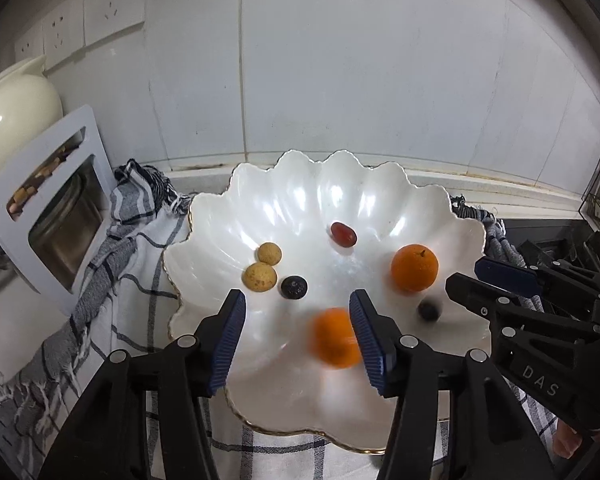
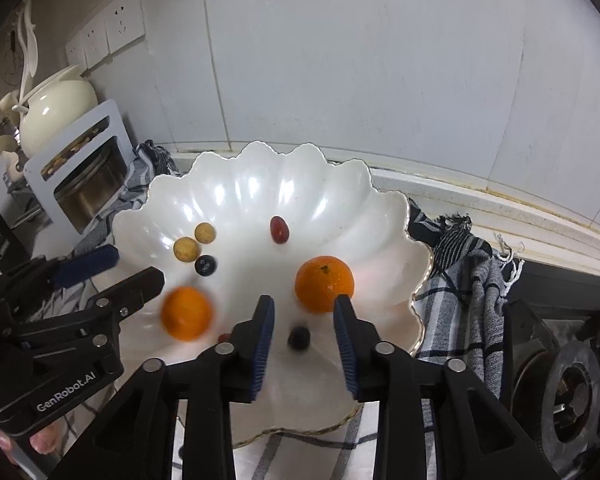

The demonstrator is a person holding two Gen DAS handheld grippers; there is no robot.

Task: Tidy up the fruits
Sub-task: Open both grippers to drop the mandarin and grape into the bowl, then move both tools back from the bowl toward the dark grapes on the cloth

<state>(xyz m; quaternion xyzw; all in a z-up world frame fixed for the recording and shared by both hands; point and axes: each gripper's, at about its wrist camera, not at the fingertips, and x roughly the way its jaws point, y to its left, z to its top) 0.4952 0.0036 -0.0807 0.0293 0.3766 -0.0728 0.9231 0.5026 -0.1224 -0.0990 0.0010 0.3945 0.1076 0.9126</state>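
Note:
A white scalloped bowl (image 1: 300,200) (image 2: 236,196) holds two tan longans (image 1: 260,276) (image 2: 187,249), a red grape (image 1: 343,234) (image 2: 279,229), a still blueberry (image 1: 294,287) (image 2: 205,265) and a still orange (image 1: 414,268) (image 2: 324,284). A second orange (image 1: 334,338) (image 2: 187,313) is blurred, loose in the bowl below my open left gripper (image 1: 298,340) (image 2: 112,268). A blurred blueberry (image 1: 428,311) (image 2: 299,338) lies below my open right gripper (image 2: 304,340) (image 1: 476,276).
The bowl stands on a checked cloth (image 1: 112,280) (image 2: 460,280). A white rack with a jar (image 1: 56,204) (image 2: 84,176) and a cream teapot (image 1: 12,116) (image 2: 56,108) stand at the left. A gas hob (image 2: 572,380) is at the right. A tiled wall is behind.

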